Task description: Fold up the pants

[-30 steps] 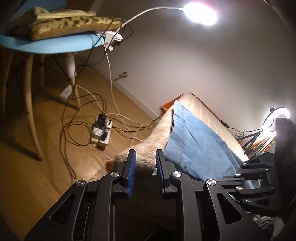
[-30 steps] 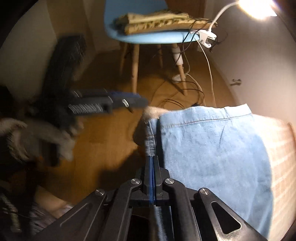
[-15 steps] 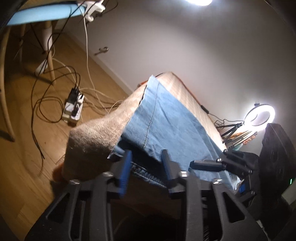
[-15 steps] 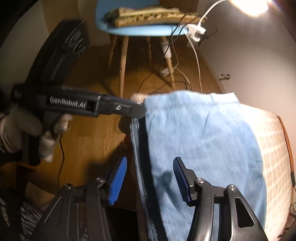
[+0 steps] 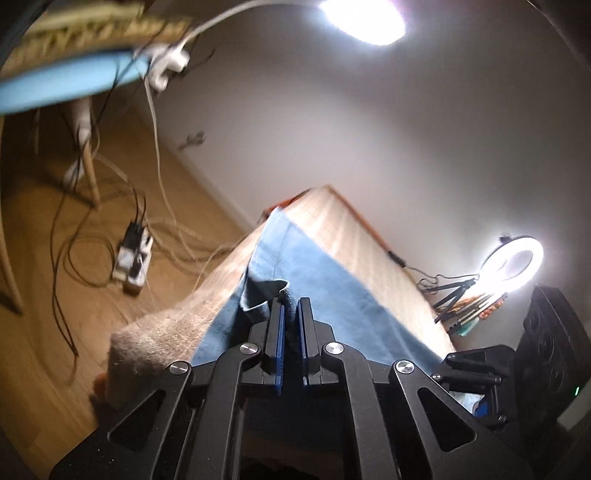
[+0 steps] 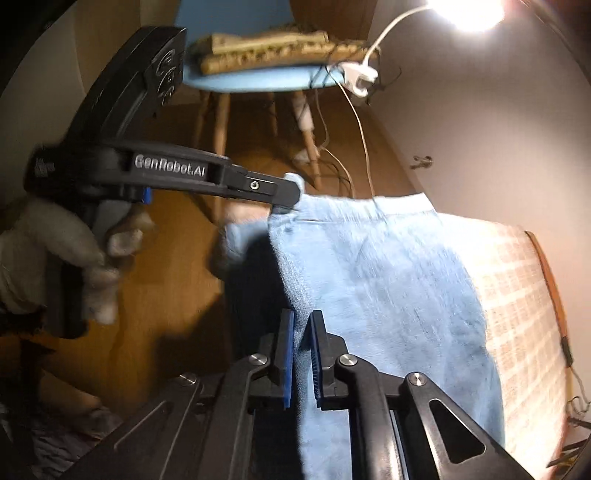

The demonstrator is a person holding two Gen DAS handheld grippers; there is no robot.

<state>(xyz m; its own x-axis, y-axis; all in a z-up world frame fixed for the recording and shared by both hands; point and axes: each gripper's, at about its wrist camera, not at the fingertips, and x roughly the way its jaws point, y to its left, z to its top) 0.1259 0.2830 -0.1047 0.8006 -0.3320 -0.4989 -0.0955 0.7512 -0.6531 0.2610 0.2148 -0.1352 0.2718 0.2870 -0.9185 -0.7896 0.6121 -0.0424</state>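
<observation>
The blue denim pants [image 6: 388, 295] lie along a narrow table covered with a beige cloth [image 6: 517, 314]; they also show in the left wrist view [image 5: 332, 291]. My left gripper [image 5: 290, 306] is shut on a raised edge of the pants near the table's long side; it also shows in the right wrist view [image 6: 284, 195] pinching the pants' far left corner. My right gripper [image 6: 302, 325] is shut on the pants' left edge, nearer to me, with fabric between its blue pads.
A blue chair [image 6: 255, 79] with folded cloth stands beyond the table end. Cables and a power strip [image 5: 133, 258] lie on the wooden floor. A clip lamp [image 5: 362, 18] and a ring light [image 5: 515, 264] shine by the wall.
Both grippers were open around the pants' edge half a second ago; both have closed on the fabric. The left gripper has lifted a fold of the edge.
</observation>
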